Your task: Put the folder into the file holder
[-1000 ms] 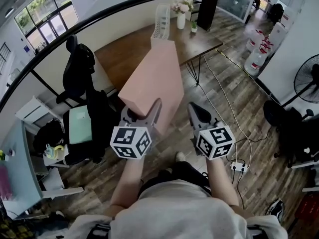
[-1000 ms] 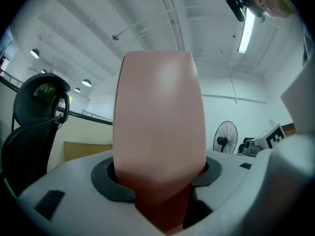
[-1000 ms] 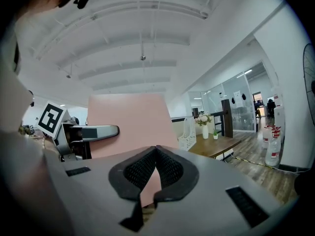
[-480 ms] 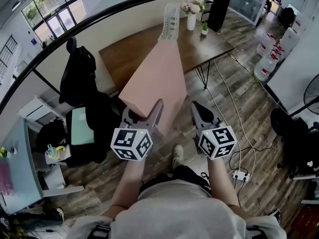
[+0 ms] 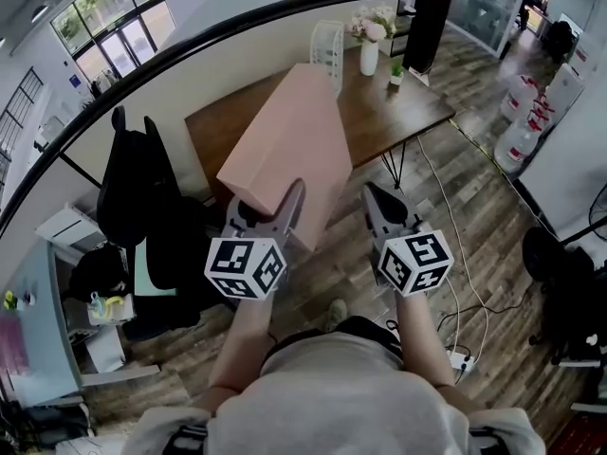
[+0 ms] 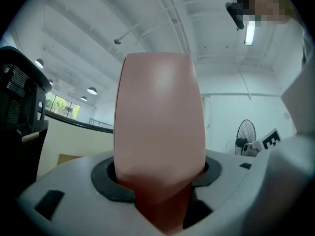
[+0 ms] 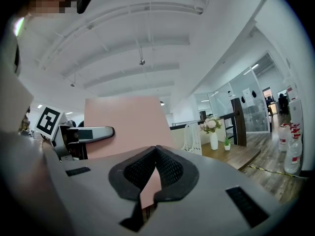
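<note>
The pink folder (image 5: 285, 145) is pinched at its near edge by the left tongs (image 5: 267, 211), the right tongs (image 5: 379, 207) being pressed together just beside it, so carrying is judged in hand; next it must be turned upright over the file holder (image 5: 327, 45), well ahead on the desk (image 5: 389, 112).

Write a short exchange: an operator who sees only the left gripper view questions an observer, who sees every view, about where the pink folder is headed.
Operator: The pink folder fills my view. Where is the file holder?
Observer: The white file holder stands upright on the wooden table, just past the folder's far end.
Operator: Is the right gripper helping to carry it?
Observer: It seems so. The right gripper has its pads closed on a thin pink edge of the folder.
</note>
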Available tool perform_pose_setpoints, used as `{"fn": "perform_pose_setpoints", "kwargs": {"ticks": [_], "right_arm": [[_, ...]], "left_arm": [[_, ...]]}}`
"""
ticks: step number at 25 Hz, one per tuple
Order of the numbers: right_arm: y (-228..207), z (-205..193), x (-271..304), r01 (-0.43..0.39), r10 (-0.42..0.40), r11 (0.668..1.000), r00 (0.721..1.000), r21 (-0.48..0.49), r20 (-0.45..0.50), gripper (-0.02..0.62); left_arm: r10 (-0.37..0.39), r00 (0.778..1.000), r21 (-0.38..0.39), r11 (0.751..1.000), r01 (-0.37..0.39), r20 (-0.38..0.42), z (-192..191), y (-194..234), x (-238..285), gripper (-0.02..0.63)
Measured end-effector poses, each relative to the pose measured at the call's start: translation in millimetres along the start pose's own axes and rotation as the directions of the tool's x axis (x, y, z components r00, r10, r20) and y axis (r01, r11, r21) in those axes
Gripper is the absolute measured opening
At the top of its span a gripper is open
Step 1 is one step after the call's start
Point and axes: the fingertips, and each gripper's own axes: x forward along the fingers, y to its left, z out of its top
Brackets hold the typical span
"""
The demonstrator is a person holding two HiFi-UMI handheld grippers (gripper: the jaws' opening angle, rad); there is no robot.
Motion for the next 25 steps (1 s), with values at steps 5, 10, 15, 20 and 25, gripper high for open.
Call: {"fn": "perform_pose_setpoints", "kwargs": {"ticks": [5, 10, 15, 20, 25], "right_arm": [[-40, 7, 23, -0.016, 0.016, 1.000, 1.000, -0.003, -0.002, 0.009], [-67, 6, 34, -0.015, 0.015, 1.000, 1.000, 0.016, -0.008, 0.009], [-88, -1, 40, -0.007, 0.008, 0.999, 1.000, 0.051, -0.010, 0.009], [-109, 3, 60, -0.002, 0.002, 0.998, 1.000, 0.058, -0.007, 0.009], [-119, 4, 89, -0.018, 0.019, 0.998, 1.000, 0.053, -0.013, 0.009]], "left_arm": [[0.025, 1.000, 0.002, 1.000, -0.025, 0.019, 3, 4, 45, 0.298], [0.041, 0.999, 0.005, 0.999, -0.041, 0.032, 4, 5, 69, 0.298], [0.054, 0.998, 0.016, 0.998, -0.054, 0.016, 0, 11, 87, 0.298], [0.065, 0.998, 0.014, 0.998, -0.066, 0.025, 2, 23, 108, 0.298], [0.078, 0.997, 0.008, 0.997, -0.078, 0.021, 4, 42, 130, 0.298]]}}
